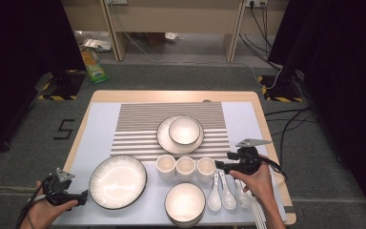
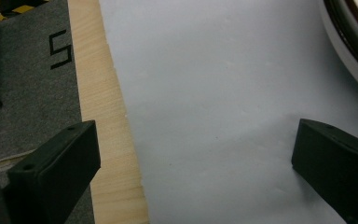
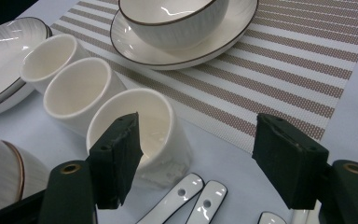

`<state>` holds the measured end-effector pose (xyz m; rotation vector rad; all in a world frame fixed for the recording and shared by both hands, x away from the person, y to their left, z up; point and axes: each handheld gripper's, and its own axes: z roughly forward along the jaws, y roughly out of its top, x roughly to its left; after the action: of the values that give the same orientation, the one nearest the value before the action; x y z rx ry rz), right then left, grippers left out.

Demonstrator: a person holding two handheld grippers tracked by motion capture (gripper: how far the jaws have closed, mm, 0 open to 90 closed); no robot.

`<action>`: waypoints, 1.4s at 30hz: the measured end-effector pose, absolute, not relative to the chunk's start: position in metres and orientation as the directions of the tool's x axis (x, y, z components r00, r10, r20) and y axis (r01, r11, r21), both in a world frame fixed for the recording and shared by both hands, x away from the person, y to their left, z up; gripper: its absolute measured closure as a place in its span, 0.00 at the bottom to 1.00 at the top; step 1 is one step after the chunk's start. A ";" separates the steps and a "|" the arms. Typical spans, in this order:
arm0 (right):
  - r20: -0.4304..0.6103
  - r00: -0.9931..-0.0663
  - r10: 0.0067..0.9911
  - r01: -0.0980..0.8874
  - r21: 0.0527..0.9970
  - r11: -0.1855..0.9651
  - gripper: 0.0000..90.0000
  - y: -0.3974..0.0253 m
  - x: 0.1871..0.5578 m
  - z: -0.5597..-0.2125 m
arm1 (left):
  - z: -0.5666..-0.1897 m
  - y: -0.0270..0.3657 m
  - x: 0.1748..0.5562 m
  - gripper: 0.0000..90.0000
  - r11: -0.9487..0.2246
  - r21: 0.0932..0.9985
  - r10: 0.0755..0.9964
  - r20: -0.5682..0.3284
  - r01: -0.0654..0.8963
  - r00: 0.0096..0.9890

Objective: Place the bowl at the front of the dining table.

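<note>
Here we are counting three white cups [image 1: 186, 168] standing in a row, three white spoons [image 1: 228, 193] lying side by side in front of them, two bowls and two plates. Our right gripper [image 1: 223, 166] is hovering with its jaws spread wide, just beside the rightmost cup [image 3: 142, 130], above the spoon handles [image 3: 193, 196]. Our left gripper [image 1: 83, 197] is resting at the table's near left edge, jaws also spread, over the pale blue mat [image 2: 214, 116] just beside the large plate [image 1: 117, 181].
</note>
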<state>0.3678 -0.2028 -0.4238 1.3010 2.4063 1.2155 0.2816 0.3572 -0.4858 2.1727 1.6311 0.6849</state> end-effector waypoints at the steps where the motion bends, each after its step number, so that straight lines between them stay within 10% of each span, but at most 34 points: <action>1: 0.226 -0.615 0.755 0.631 0.715 0.299 0.37 -0.204 0.366 -0.424 | -0.486 0.357 0.282 0.00 -0.285 0.534 0.958 0.175 0.796 0.226; 42: 0.205 -0.628 0.751 0.635 0.692 0.342 0.41 -0.213 0.324 -0.445 | -0.486 0.357 0.281 0.00 -0.284 0.538 0.959 0.175 0.794 0.225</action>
<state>0.3244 -0.2130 -0.4454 1.2744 2.4470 1.1556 0.2807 0.3574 -0.4860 2.1704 1.6294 0.6881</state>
